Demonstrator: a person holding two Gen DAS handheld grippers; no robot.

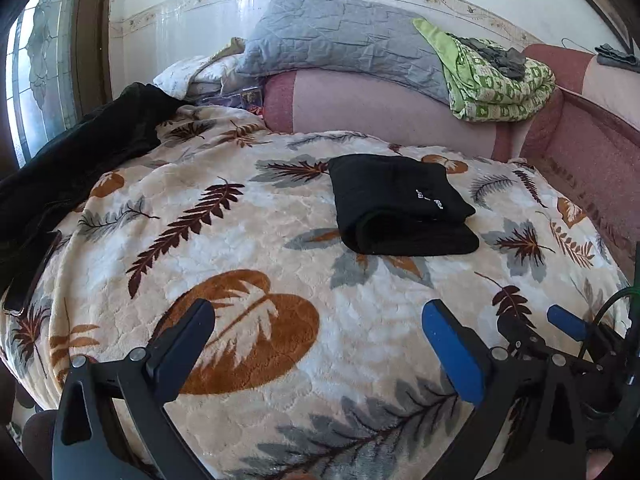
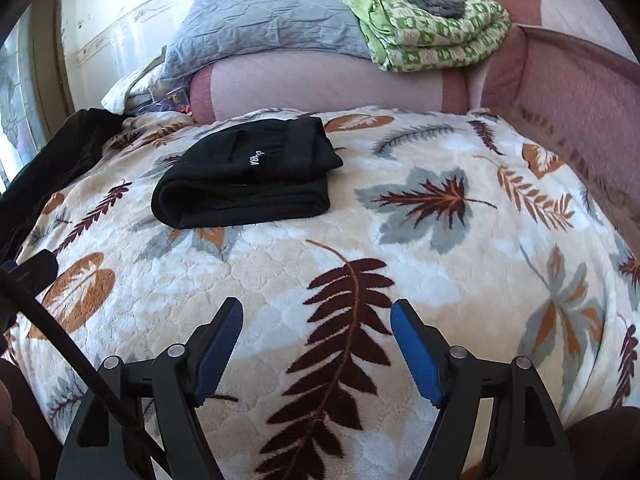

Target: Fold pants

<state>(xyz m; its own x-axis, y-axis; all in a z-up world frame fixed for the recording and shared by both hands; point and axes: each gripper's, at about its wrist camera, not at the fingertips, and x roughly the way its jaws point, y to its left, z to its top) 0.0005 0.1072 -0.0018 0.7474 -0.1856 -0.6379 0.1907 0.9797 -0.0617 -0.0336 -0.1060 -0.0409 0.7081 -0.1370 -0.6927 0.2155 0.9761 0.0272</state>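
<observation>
The black pants point(image 1: 400, 204) lie folded into a compact stack with small white lettering on top, on the leaf-patterned blanket point(image 1: 260, 240). In the right wrist view the pants point(image 2: 248, 176) lie up and left on the blanket point(image 2: 400, 260). My left gripper point(image 1: 320, 320) is open and empty, hovering over the blanket well in front of the pants. My right gripper point(image 2: 318, 312) is open and empty, in front and to the right of the pants. The right gripper's blue fingers point(image 1: 564, 320) also show at the lower right of the left wrist view.
A dark garment pile point(image 1: 80, 160) lies at the blanket's left edge. A pink sofa back point(image 1: 380, 104) carries a grey pillow point(image 1: 340, 36) and a green patterned quilt point(image 1: 500, 80). A window point(image 1: 36, 80) is at far left. A black cable point(image 2: 80, 340) crosses the lower left.
</observation>
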